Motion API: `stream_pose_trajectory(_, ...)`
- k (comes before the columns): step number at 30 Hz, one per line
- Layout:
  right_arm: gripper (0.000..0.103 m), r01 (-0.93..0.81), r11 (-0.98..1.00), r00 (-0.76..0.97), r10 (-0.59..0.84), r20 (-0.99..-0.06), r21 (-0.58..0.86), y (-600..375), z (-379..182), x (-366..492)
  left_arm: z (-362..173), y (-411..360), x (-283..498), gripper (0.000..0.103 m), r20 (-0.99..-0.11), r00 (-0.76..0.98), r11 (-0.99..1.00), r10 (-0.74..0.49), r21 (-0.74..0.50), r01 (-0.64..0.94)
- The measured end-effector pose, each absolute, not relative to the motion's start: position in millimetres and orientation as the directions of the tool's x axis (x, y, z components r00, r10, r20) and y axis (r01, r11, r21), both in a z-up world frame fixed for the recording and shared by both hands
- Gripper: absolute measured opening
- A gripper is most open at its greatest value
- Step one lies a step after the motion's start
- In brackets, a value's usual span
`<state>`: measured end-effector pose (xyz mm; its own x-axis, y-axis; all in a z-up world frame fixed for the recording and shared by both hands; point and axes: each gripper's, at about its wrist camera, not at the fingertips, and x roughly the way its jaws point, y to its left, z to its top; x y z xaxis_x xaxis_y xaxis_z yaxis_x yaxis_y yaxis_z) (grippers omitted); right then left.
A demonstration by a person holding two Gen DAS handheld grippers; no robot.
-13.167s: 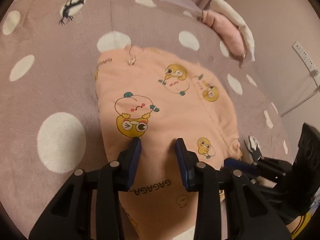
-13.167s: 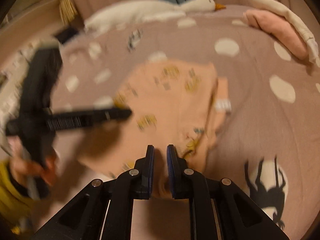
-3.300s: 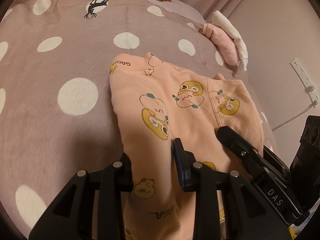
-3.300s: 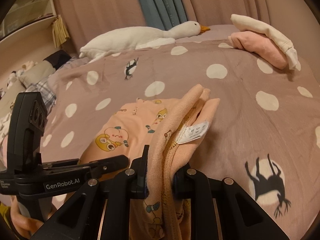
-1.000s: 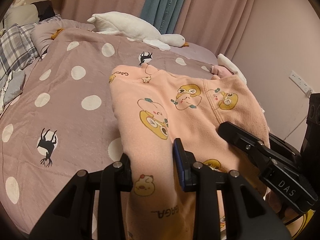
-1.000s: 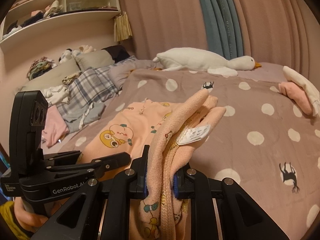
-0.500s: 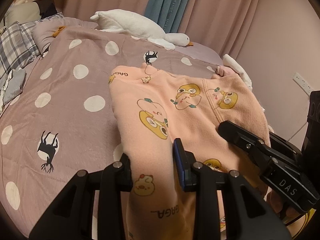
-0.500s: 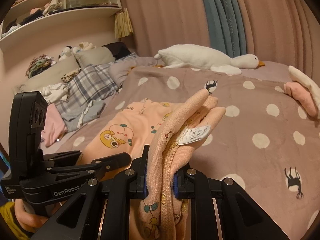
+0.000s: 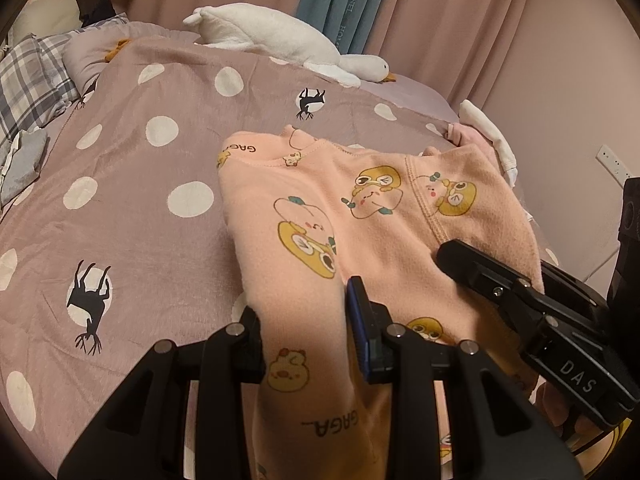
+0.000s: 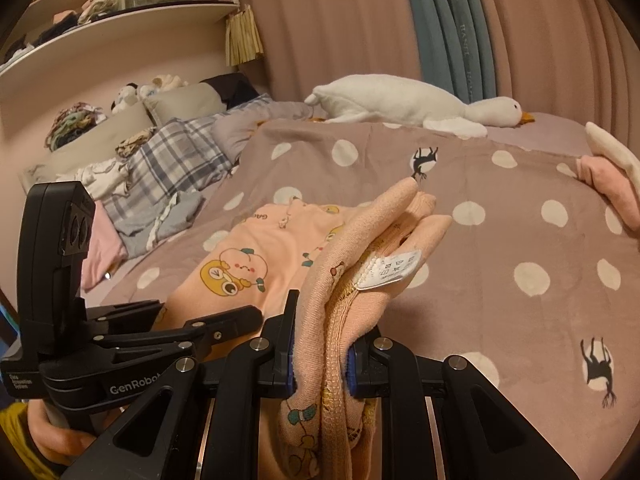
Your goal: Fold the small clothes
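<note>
A small peach garment (image 9: 360, 216) printed with yellow cartoon ducks is held up above the polka-dot bedspread (image 9: 132, 216), its far part draping toward the bed. My left gripper (image 9: 306, 328) is shut on a folded edge of it near the bottom of the left wrist view. My right gripper (image 10: 320, 356) is shut on a bunched edge of the garment (image 10: 348, 280), where a white care label (image 10: 394, 266) sticks out. Each gripper shows in the other's view: the right one (image 9: 520, 292) at the right, the left one (image 10: 132, 340) at the lower left with a hand below it.
A white plush goose (image 10: 408, 100) lies at the bed's far edge before pink and blue curtains. Folded pink and cream clothes (image 10: 612, 184) sit at the right edge. Plaid bedding and loose clothes (image 10: 160, 168) pile at the left under wall shelves (image 10: 112, 12).
Both grippers have drifted slightly with the garment still clamped; the bed sits a little closer and lower in view. Neither grip has altered.
</note>
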<state>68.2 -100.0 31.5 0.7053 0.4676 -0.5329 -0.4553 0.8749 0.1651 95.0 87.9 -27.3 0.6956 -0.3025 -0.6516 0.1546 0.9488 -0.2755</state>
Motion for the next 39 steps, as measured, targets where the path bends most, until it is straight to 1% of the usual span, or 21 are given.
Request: stream_pose_trajectory(39,0.02,-0.41,0.89,0.651,0.438,-0.62,0.198,-89,-9,118,-78,87,156,0.03,-0.731,0.616,0.951,-0.294,-0.29,0.11)
